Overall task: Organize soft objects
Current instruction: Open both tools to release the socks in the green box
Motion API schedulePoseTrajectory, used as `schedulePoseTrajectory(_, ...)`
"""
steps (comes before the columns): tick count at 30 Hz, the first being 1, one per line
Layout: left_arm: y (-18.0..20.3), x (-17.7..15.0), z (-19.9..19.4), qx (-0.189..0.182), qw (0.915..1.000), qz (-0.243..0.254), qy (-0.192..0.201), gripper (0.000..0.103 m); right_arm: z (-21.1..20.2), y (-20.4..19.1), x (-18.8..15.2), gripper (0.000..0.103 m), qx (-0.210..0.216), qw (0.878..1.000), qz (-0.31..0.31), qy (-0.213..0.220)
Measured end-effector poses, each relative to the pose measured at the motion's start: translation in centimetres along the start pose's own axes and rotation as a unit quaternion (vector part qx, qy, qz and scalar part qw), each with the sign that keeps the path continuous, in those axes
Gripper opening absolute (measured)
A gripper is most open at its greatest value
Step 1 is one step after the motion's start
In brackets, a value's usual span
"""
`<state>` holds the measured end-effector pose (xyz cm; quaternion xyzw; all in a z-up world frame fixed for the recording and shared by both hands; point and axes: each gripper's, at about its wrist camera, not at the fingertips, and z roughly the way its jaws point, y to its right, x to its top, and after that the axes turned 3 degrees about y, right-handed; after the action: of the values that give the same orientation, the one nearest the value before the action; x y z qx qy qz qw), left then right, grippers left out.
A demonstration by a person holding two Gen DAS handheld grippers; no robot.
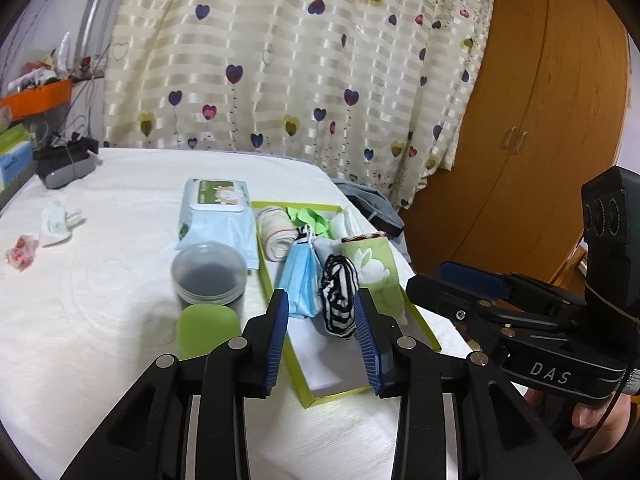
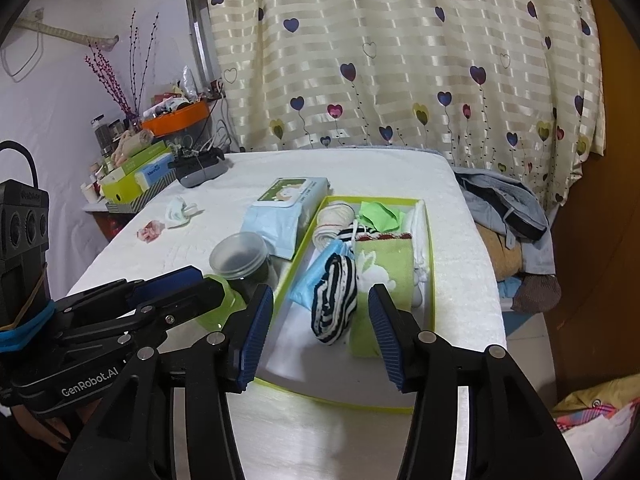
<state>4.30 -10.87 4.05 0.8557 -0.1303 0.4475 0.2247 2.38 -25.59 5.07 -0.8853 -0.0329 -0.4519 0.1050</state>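
1. Left gripper sits nearest in its own view, jaws apart, nothing between the pads, raised above the near end of the box.
2. Right gripper likewise: jaws wide apart, empty, above the same near end.
3. Green-rimmed box lies on the white-covered worktop; its near end is bare white floor.
4. Striped sock, black and white, rolled, lies in the box middle, touching the blue face mask on its left.
5. Green rabbit towel lies just right of the sock, along the box's right wall.
6. Further in: rolled beige cloth, crumpled green cloth, something white at the far right corner, too small to tell.
7. Outside the box, left: green sponge, then clear lidded jar, then wet wipes pack.
8. Far left on the worktop: white crumpled item, small pink wrapper.
9. Heart-print curtain hangs behind.
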Motion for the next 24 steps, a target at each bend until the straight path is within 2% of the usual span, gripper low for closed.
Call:
schedulePoseTrajectory(7,-0.5,0.0,-0.8,0.007,1.0000,-0.001,0.006,0.038,-0.2,-1.0,0.0,0.051,0.005,1.000,-0.008,0.001)
schedulePoseTrajectory(24,-3.1,0.0,-3.1,0.040,0.9989,-0.017,0.016,0.040,0.0,-4.0,0.4,0.051,0.030,0.999,-0.032,0.003)
